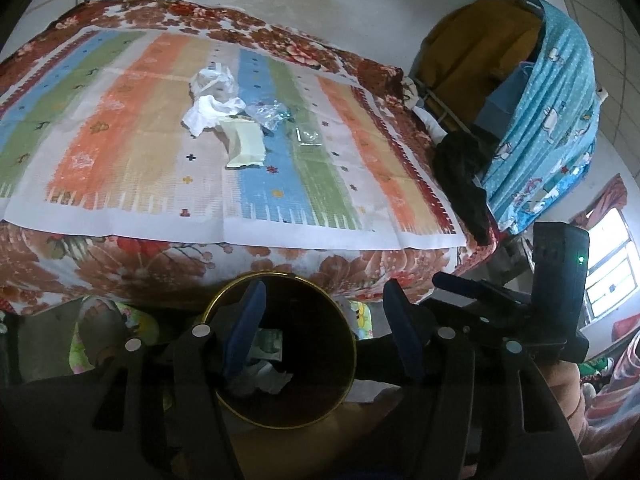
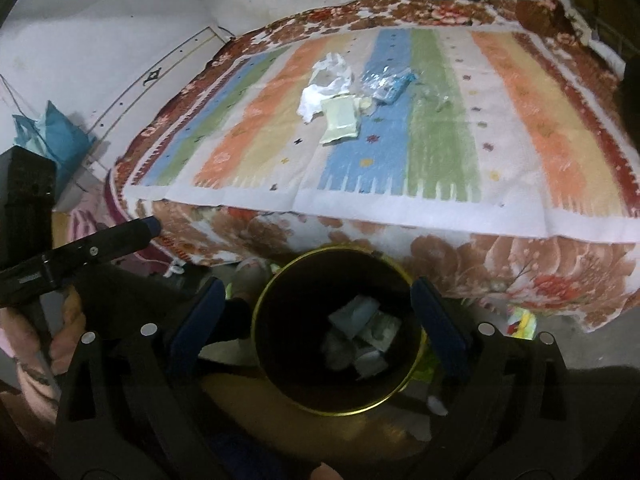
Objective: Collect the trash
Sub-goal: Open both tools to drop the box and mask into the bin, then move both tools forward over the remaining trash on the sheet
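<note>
A round dark bin with a gold rim [image 1: 344, 328] [image 2: 276, 280] stands on the floor in front of the bed, with crumpled paper and wrappers inside. My left gripper [image 1: 324, 332] and right gripper [image 2: 316, 316] both hover over it, open and empty. On the striped mat [image 1: 132, 152] [image 2: 520, 120] lies a cluster of trash: a white plastic bag [image 1: 210, 110] [image 2: 332, 76], a pale yellow packet [image 1: 246, 144] [image 2: 340, 122], a clear blue wrapper [image 1: 270, 114] [image 2: 386, 82] and a small clear wrapper [image 1: 308, 136].
The bed carries a floral blanket [image 1: 120, 256] [image 2: 480, 260]. A blue patterned cloth [image 1: 548, 112] hangs over a rack at the right, with dark clothing [image 1: 464, 168] below. A blue bag [image 2: 56, 136] sits by the left wall. A window [image 1: 612, 264] is at far right.
</note>
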Demonstrator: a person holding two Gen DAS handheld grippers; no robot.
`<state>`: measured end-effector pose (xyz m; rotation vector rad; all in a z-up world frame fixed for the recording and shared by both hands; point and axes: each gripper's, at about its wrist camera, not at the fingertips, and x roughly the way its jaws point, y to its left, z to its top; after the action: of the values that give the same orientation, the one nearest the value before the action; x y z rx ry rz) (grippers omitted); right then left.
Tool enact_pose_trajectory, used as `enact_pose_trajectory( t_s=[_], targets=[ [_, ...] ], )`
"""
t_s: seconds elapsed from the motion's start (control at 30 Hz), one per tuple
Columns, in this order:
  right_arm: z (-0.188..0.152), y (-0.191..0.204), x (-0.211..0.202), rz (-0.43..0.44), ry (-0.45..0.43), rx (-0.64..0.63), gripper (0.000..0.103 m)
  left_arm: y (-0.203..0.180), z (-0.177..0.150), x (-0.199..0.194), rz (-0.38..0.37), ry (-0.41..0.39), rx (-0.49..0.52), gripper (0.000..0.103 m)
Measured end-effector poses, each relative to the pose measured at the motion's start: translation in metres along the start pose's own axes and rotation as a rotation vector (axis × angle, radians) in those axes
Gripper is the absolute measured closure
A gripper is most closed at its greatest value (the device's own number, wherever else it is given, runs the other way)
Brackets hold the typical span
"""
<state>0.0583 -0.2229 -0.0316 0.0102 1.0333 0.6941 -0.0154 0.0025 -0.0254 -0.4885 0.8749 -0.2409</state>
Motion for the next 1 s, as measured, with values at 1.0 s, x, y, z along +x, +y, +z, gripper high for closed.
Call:
enact_pose_trajectory(
  t_s=[1.0],
  targets=[
    [0.094, -0.024, 0.02, -0.123, -0.056, -0.011, 0.009, 0.03, 0.087, 0.033, 0.285, -0.012, -0.078, 0.006]
  ],
)
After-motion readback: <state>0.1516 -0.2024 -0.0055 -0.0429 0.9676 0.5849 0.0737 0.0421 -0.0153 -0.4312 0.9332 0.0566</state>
